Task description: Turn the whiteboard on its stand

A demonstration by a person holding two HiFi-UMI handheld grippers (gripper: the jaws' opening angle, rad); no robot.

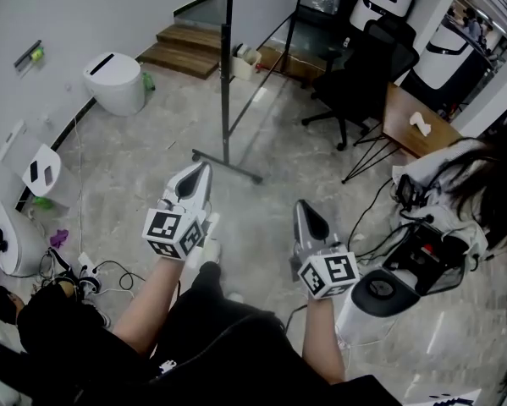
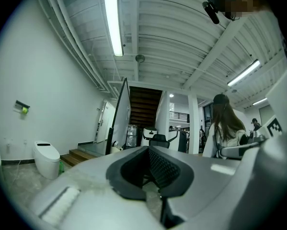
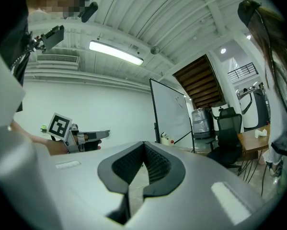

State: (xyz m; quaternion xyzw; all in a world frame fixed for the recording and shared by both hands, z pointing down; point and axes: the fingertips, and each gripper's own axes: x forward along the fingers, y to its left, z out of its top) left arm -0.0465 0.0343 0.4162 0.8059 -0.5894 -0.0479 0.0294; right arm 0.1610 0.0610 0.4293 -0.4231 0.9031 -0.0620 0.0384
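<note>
Item 1: my left gripper (image 1: 201, 174), jaws pressed together, nothing between them.
Item 2: my right gripper (image 1: 308, 212), jaws likewise closed and empty.
Item 3: whiteboard (image 3: 172, 110) on its stand (image 1: 228, 164), upright on the floor ahead of both grippers, clear of all the fingers, untouched.

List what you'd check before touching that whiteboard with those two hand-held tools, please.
1. Left tool empty, jaws together: ok.
2. Right tool empty, jaws together: ok.
3. Whiteboard upright on its stand: ok.
4. Either tool touching the whiteboard: not ok, both are short of it.
5. Swing room beside the office chair: cannot tell.
</note>
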